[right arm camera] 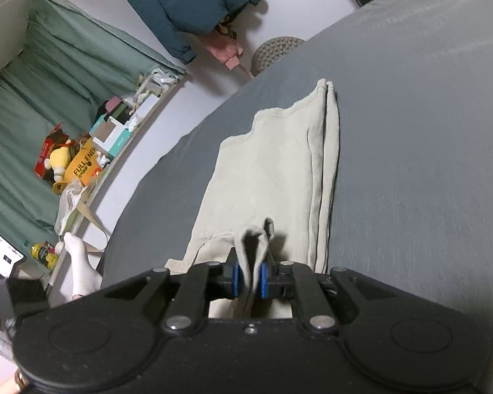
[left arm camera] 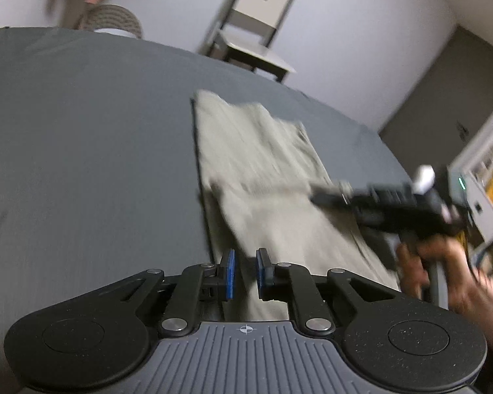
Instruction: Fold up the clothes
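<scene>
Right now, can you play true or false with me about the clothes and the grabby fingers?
1. The beige folded cloth garment lies on a grey bed sheet. True.
2. The right gripper holds nothing. False: its fingers pinch a ribbed beige cuff.
3. A dark teal jacket hangs on the wall. True.
4. The left gripper is wide open. False: its blue-padded fingers stand close together over the garment's edge.

Soft, even indoor light with no glare; shadows are faint, the clearest under the garment (right arm camera: pixel 272 177) fold by the right gripper (right arm camera: pixel 249 280). The left view is motion-smeared, blurring the chair (left arm camera: pixel 256 32) and the hand (left arm camera: pixel 443 272); the right view is sharp. Fisheye bends the bed (left arm camera: pixel 82 147) edge and darkens the corners.
</scene>
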The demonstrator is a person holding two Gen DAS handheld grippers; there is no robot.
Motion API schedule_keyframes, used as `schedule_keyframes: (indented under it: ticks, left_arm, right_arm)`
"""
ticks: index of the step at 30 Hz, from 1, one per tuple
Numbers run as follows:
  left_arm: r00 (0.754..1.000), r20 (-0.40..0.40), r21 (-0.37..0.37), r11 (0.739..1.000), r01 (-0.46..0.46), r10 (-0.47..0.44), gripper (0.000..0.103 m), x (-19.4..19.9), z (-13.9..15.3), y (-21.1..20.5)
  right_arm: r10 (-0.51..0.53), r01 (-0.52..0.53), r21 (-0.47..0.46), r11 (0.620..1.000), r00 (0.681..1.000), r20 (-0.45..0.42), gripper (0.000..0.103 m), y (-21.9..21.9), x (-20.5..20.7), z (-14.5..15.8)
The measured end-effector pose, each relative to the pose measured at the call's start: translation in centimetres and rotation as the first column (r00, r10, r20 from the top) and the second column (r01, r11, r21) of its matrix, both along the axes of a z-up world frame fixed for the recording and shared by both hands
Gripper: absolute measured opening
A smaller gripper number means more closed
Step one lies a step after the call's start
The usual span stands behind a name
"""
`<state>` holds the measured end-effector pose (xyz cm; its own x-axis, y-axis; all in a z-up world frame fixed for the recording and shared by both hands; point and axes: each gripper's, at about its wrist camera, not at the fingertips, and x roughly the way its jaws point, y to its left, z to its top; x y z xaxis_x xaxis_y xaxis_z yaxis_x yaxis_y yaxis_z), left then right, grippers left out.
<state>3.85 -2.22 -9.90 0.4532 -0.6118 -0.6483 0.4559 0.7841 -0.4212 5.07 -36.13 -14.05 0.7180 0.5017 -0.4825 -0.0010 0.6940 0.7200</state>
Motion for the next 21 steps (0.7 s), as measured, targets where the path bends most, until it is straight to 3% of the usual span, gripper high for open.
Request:
schedule_keyframes:
  ticks: [4, 7, 10, 11, 15, 18, 21]
  left_arm:
    - [1.000, -0.001, -0.004, 1.000, -0.007, 0.007, 0.012, -1.7, -0.6, 0.5]
    - [0.999, -0.019, -0.065, 0.997, -0.044, 0.043, 0.012, -1.7, -1.4, 1.0]
    - [0.996, 0.000, -0.039, 0.995, -0.094, 0.094, 0.009, -2.1, -1.8, 1.0]
    - [0.994, 0.012, -0.015, 0.994, -0.105, 0.105, 0.001, -2.3, -1.8, 0.7]
    - [0.989, 0.052, 0.049, 0.988, -0.143, 0.141, 0.001, -3.1, -1.5, 0.1]
    - [0.983, 0.032, 0.035, 0.983, -0.181, 0.179, 0.001, -2.8, -1.9, 0.4]
    - [0.980, 0.029, 0.003, 0.980, -0.199, 0.199, 0.002, -2.7, -1.9, 0.4]
  right_arm:
    - [0.001, -0.001, 0.019, 1.000, 1.000, -0.010, 0.014, -0.2, -0.2, -0.1]
    - [0.002, -0.001, 0.021, 1.000, 1.000, -0.012, 0.018, -0.2, -0.3, 0.0]
    - [-0.002, 0.002, 0.014, 1.000, 1.000, -0.010, 0.018, 0.0, -0.4, 0.1]
    - [-0.005, 0.005, 0.016, 1.000, 1.000, -0.010, 0.018, 0.0, -0.4, 0.1]
    - [-0.012, 0.012, 0.012, 1.000, 1.000, -0.002, 0.018, 0.1, -0.4, 0.1]
    - [0.001, 0.001, -0.035, 0.999, 0.999, 0.041, 0.013, 0.6, -0.7, 0.7]
    - [-0.021, 0.022, -0.058, 0.998, 1.000, 0.023, 0.012, 0.6, -0.6, 0.6]
